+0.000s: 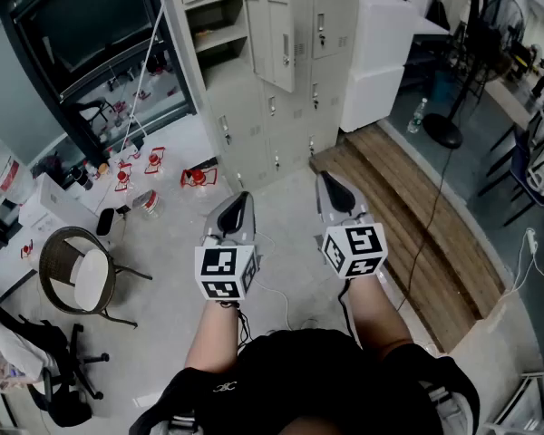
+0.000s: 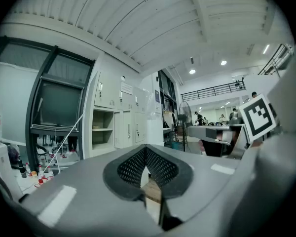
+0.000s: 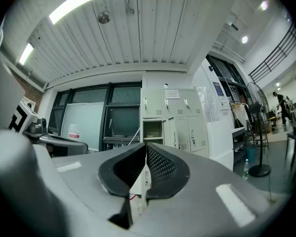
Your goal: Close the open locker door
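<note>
In the head view both forearms reach straight forward from the body, side by side and roughly level, each holding a hand-held gripper aimed at the lockers [image 1: 254, 107]: the left hand-held gripper [image 1: 242, 199] and the right hand-held gripper [image 1: 330, 182] are both well short of them. The lockers are a pale grey bank standing on a grey floor [image 1: 163, 261]. A wooden platform [image 1: 408, 216] runs off from their right foot, a fan [image 1: 479, 53] stands further right, and a dark window [image 1: 72, 25] fills the wall to their left. A round chair [image 1: 77, 279] sits well back from them on the left. The door [image 1: 281, 43] is swung out from the locker front, a plain grey panel with a small latch, just right of an open compartment [image 1: 213, 21] holding one shelf. In the left gripper view the left hand-held gripper [image 2: 146, 149] has its black perforated pads meeting at the tips with nothing between them. The lockers [image 2: 113, 115] stand ahead and to its left, well apart from it, and the floor shows through the slit below the tips. In the right gripper view the right hand-held gripper [image 3: 146, 147] is likewise closed and empty. The lockers [image 3: 180, 117] rise straight ahead beyond its tips, and the door [image 3: 169, 132] stands ajar beside the open compartment [image 3: 152, 131], untouched.
</note>
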`<state>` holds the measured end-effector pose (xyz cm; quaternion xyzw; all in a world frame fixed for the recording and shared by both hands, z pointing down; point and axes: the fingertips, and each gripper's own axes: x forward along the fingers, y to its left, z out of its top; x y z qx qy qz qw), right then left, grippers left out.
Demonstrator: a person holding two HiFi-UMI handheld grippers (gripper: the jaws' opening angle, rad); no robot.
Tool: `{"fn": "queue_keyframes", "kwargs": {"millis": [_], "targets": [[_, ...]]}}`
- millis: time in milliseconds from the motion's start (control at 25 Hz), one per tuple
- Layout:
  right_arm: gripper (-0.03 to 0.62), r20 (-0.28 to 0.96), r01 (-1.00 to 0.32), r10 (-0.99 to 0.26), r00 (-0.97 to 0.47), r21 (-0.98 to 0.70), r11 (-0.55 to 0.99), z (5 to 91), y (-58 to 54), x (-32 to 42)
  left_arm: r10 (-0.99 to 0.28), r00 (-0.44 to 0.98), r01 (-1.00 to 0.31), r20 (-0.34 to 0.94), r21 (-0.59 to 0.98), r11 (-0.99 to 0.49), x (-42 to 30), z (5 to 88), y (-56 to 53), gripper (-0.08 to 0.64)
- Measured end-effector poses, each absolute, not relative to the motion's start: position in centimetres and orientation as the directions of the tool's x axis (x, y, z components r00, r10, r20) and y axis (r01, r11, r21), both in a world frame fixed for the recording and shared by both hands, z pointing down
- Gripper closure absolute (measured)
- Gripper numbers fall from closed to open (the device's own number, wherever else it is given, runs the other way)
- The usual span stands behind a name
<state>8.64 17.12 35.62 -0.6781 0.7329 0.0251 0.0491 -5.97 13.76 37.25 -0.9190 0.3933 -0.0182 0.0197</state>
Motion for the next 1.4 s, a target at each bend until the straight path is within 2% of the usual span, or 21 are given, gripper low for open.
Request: {"fn": "queue_keyframes", "kwargs": {"millis": [360,840,1400], "targets": [[0.580,-0.152,-0.996,-0.987,-0.050,-0.067,0.061,34.9,16.4,6.8,-0.727,0.687,-0.726,0.001,-0.045,-0.686,-8.6,36.7,12.3,0.560],[0.580,-0.117,-0.999,-0.993,-0.010,-0.033,0.014,36.5,14.8,3.1,-0.680,0.733,-0.680,0.000,-0.039,-0.733,-11.2,37.9,10.1,0.560],[0.580,-0.140,-0.999,-0.990,0.017,-0.033,-0.012,37.2,6.6,7.5,-0.684,0.730,-0.684,-0.016,-0.041,-0.729,-7.9,39.3,1.9,0.560]]}}
